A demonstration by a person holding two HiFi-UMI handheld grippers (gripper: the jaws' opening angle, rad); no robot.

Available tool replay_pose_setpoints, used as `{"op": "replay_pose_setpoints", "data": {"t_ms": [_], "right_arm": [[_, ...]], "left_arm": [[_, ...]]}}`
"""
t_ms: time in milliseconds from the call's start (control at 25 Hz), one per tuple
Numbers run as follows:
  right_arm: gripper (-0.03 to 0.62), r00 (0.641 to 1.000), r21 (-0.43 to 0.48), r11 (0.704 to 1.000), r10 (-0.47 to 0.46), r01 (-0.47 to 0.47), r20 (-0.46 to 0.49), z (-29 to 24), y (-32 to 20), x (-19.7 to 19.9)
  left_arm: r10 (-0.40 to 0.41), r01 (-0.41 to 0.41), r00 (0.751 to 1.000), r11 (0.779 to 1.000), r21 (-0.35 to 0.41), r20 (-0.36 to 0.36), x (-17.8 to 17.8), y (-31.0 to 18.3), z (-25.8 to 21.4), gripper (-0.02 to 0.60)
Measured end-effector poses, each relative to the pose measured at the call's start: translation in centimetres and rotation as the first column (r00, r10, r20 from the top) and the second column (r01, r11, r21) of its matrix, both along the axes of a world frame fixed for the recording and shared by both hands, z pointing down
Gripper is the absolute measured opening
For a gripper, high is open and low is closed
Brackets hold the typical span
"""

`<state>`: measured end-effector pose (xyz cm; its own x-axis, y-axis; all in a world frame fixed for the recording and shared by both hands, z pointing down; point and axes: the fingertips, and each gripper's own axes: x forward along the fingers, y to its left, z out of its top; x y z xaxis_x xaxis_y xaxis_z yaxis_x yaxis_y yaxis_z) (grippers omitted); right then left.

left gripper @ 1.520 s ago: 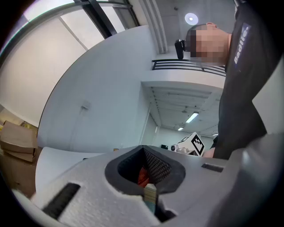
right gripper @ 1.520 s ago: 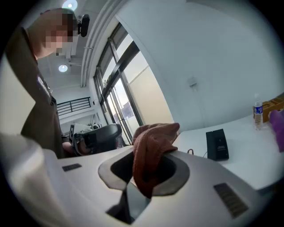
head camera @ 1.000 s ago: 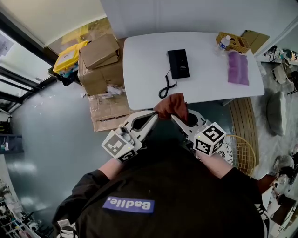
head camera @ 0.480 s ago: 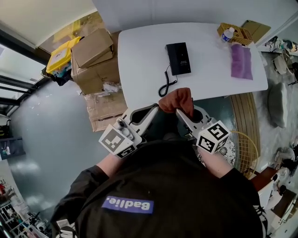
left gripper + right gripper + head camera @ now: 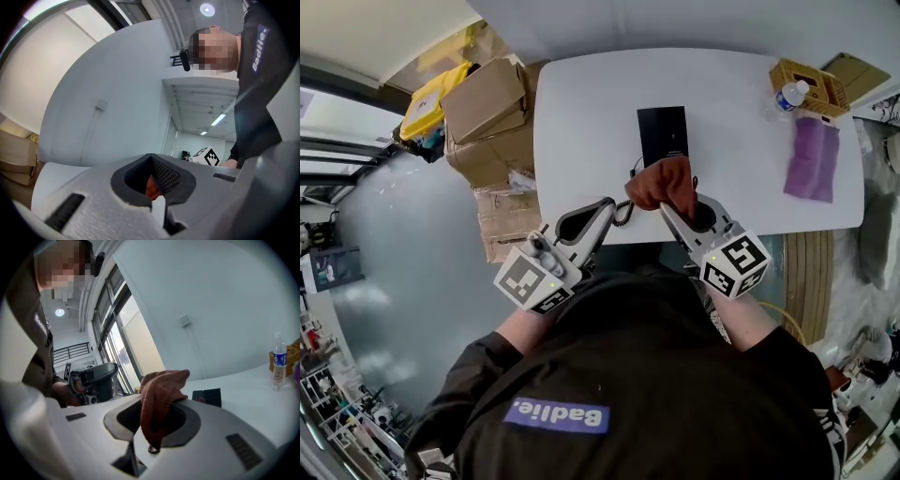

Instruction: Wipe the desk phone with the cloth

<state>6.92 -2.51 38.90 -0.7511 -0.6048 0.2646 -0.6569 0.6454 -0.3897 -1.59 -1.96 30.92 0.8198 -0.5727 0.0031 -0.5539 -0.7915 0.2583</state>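
A black desk phone lies flat on the white table, its coiled cord running toward the front edge. My right gripper is shut on a rust-red cloth, which hangs bunched over the table's front edge, just short of the phone. To the cloth's left, my left gripper has its jaws together, its tip a little apart from the cloth. A sliver of red shows through its jaw pocket.
A purple cloth lies at the table's right end, next to a water bottle and a wicker basket. Cardboard boxes and a yellow bag are stacked left of the table.
Both grippers and the cloth moved forward, from in front of the table to over its front edge near the phone. The left gripper's tip, earlier at the cloth, now stands slightly off it.
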Motion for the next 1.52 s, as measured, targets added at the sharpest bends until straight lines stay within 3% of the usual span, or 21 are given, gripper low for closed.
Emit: {"op": "replay_pose_setpoints", "data": {"t_ms": [320,880,1520], "right_arm": [[0.094,1.0,-0.041,0.999,0.008,-0.008,0.006,2.6,-6.3,1.6],[0.094,0.999,-0.06,0.998,-0.013,0.01,-0.04,6.9,-13.0,0.0],[0.094,0.983,-0.119,0.993,-0.001,-0.021,-0.184,13.0,-18.8,-2.0]], "left_arm": [[-0.031,0.031,1.0,0.999,-0.038,0.0,1.8,-5.0,2.2,0.006],[-0.034,0.033,0.999,0.998,-0.061,-0.023,2.7,-10.3,5.3,0.006],[-0.044,0.042,0.999,0.991,-0.129,-0.011,1.3,-11.2,6.6,0.006]]}}
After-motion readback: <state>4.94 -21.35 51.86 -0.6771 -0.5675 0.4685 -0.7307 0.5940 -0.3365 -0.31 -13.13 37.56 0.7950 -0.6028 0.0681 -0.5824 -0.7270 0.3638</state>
